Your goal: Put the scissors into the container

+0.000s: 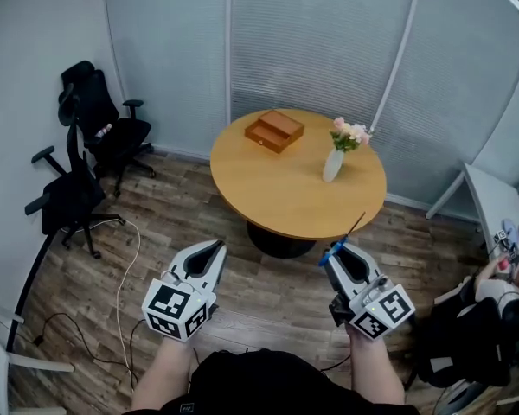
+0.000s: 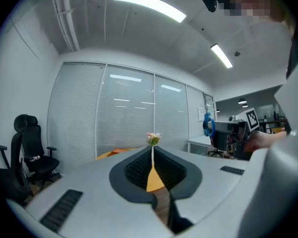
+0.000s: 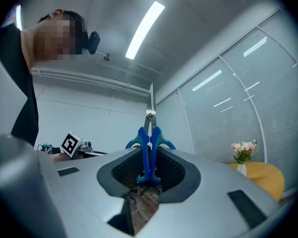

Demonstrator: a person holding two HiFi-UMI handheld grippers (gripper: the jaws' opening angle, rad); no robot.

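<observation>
The container point(image 1: 275, 130), a low brown wooden box, sits at the far left of the round wooden table point(image 1: 285, 193). My right gripper point(image 1: 335, 250) hangs over the floor just short of the table's near edge. It is shut on the blue-handled scissors point(image 1: 346, 234), whose dark blades point up and away toward the table. In the right gripper view the scissors point(image 3: 150, 133) stand upright between the pads, handles clamped and blades above the right gripper point(image 3: 149, 150). My left gripper point(image 1: 218, 245) is level with it to the left, shut on nothing, and looks along its closed jaws point(image 2: 152, 150) at the table.
A white vase of pink flowers point(image 1: 334, 161) stands on the table's right side. Two black office chairs point(image 1: 95, 128) are at the left wall, with cables point(image 1: 125, 292) on the wood floor. A white desk point(image 1: 493, 201) and a seated person point(image 1: 493, 305) are at the right.
</observation>
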